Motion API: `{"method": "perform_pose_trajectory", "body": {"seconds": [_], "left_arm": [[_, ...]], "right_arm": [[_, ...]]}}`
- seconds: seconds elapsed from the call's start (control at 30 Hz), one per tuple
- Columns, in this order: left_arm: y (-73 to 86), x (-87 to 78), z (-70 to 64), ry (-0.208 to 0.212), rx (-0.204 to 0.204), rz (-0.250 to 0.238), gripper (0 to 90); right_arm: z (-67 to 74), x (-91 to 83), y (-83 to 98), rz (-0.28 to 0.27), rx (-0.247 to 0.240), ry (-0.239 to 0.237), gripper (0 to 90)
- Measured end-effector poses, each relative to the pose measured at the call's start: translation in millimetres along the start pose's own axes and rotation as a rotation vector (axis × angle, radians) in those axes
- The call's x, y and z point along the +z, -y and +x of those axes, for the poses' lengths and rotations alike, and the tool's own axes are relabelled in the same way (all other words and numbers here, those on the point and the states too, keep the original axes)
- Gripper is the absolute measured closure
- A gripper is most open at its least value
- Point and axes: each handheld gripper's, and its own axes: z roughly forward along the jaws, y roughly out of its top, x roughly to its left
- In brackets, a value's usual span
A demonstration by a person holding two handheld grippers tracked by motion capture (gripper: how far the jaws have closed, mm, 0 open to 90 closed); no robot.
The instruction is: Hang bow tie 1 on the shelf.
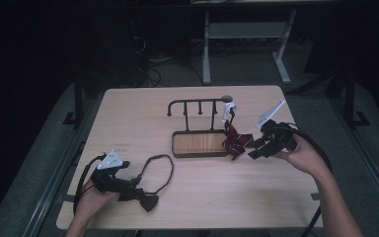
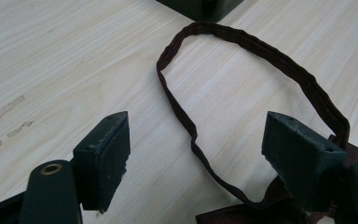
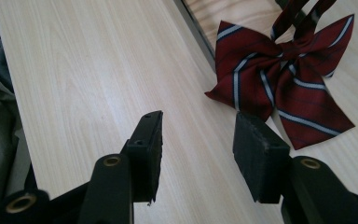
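Right gripper (image 3: 196,140) released, jaws apart with nothing between, just beside striped bow tie (image 3: 284,79) lying on the table (image 1: 138,118) against rack (image 1: 200,143), left gripper (image 2: 196,154) released over dark bow tie (image 1: 145,200), its strap (image 2: 242,46) looped on table

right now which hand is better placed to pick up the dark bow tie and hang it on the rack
Left. The left gripper stands open over the dark bow tie and its strap loop; the right gripper sits by the striped bow tie.
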Motion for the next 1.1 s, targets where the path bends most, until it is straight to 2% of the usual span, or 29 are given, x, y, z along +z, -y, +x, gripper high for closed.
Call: {"method": "perform_pose_trajectory", "body": {"seconds": [0.5,1.0,1.1], "left_arm": [[-0.3,1.5,-0.4,0.004,0.003,0.006,23.9],[-0.2,3.4,-2.0,0.007,0.006,0.016,24.0],[-0.1,3.8,-2.1,0.007,0.007,0.022,23.9]], "right_arm": [[5.6,14.3,20.3,-0.010,0.033,-0.004,47.3],[16.6,25.5,32.9,-0.019,0.030,0.007,42.5],[20.6,28.0,33.7,-0.002,0.028,0.019,41.2]]}}
